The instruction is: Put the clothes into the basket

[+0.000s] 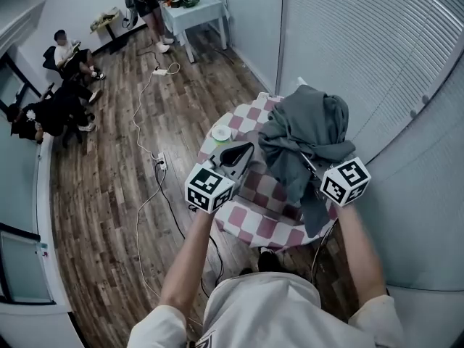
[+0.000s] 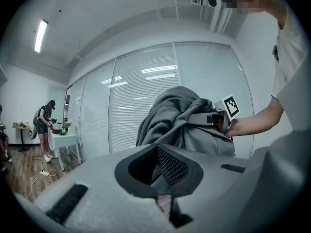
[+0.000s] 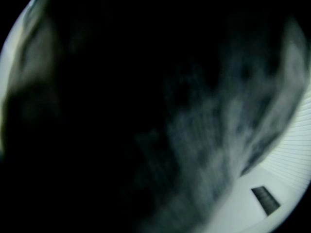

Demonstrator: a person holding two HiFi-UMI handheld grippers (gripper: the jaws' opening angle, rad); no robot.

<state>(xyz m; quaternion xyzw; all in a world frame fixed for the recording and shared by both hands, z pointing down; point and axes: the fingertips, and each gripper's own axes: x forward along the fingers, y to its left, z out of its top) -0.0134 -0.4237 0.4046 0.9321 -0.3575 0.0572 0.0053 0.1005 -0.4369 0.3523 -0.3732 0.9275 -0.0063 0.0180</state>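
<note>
Fabric fills the right gripper view: the grey sweatshirt point(image 3: 218, 144) lies so close over the lens that we get only a dark blur, with a strip of slatted blind point(image 3: 291, 154) at the lower right edge. In the head view we see the right gripper point(image 1: 313, 167) sunk in the sweatshirt's folds. The left gripper view shows it from the side, its jaws clamped on a thick bunch of the cloth high on the heap.

The sweatshirt rises in a tall mound over the right part of the small table point(image 1: 254, 220), which wears a pink-and-white checked cloth. One end hangs down past the table's near right edge. Whether the bulk rests on the table or hangs from the grip we cannot tell.

The left gripper point(image 1: 243, 154) hovers over the table's left half, just beside the sweatshirt but apart from it, its jaws closed together with nothing between them. A white round lid-like thing point(image 1: 220, 132) sits near the table's far left edge.

Beyond, a white cable point(image 1: 138, 122) trails across the wooden floor point(image 1: 109, 194) toward a white side table point(image 1: 192, 13), where a person point(image 1: 147, 6) stands.
</note>
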